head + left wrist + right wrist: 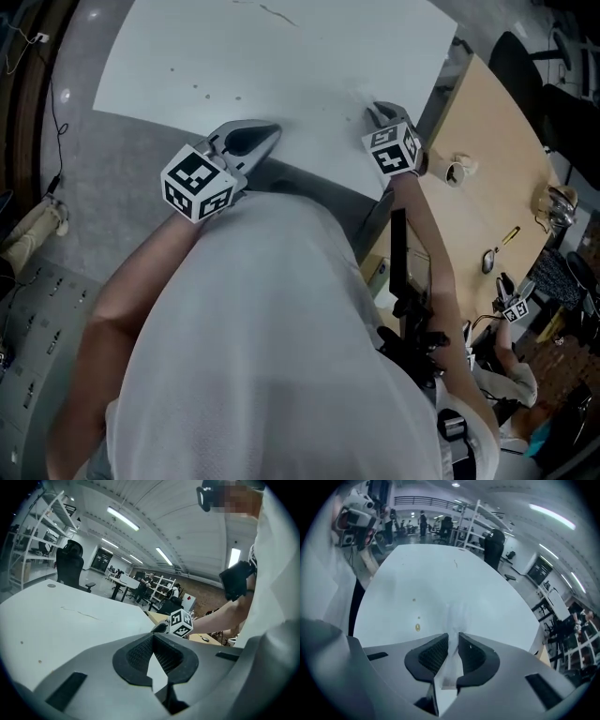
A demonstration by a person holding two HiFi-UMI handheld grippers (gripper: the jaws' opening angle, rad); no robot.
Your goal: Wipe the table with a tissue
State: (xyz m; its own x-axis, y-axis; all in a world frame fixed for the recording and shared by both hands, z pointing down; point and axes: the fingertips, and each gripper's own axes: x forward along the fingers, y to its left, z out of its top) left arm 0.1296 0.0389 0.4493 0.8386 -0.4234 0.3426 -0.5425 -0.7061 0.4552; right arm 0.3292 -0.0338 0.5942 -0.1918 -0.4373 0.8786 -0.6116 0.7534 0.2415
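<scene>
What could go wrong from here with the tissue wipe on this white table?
The right tongs pinch only a narrow strip of tissue, so it may slip out or tear when dragged across the table. The yellowish spots lie left of the tissue in the right gripper view, so a straight stroke might miss them.

Left tool [270, 133], tips together, empty; right tool [376, 112], steeply downward, tight on a tissue [451, 660].
</scene>
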